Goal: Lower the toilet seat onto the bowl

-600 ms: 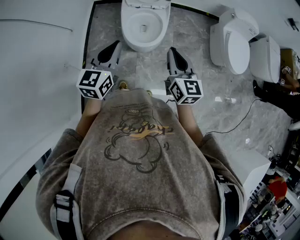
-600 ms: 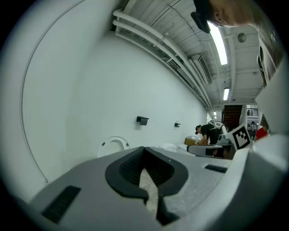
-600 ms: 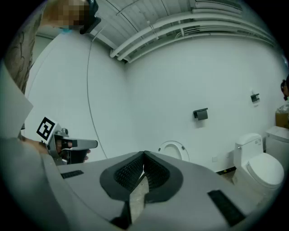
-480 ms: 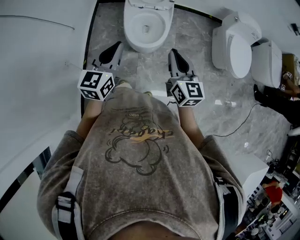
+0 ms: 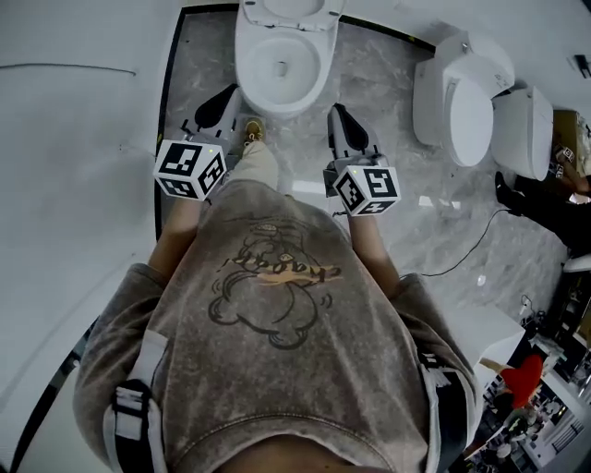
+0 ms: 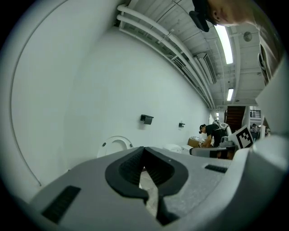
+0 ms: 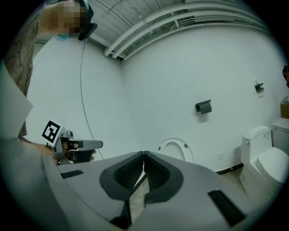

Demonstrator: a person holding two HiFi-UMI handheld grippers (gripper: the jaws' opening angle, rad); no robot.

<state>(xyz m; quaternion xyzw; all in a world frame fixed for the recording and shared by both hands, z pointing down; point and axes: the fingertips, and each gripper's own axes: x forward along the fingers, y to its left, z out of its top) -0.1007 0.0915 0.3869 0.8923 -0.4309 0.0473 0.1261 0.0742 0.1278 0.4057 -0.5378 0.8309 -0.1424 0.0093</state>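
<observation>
The toilet seat (image 5: pixel 292 11) stands raised at the far end of the bowl (image 5: pixel 247 66). The left hand-held gripper (image 5: pixel 224 95) and the right hand-held gripper (image 5: pixel 337 113) are both closed and empty, near it. The seat is probably stiff, smooth, hinged plastic: hook its top edge and ease it down.

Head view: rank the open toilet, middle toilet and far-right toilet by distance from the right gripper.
1. Open toilet, just ahead and left of the right gripper.
2. Middle toilet, off to its right.
3. Far-right toilet, beyond the middle one.

White toilet seat (image 7: pixel 175 140) raised upright; bowl (image 5: pixel 279 102) uncovered on floor.
</observation>
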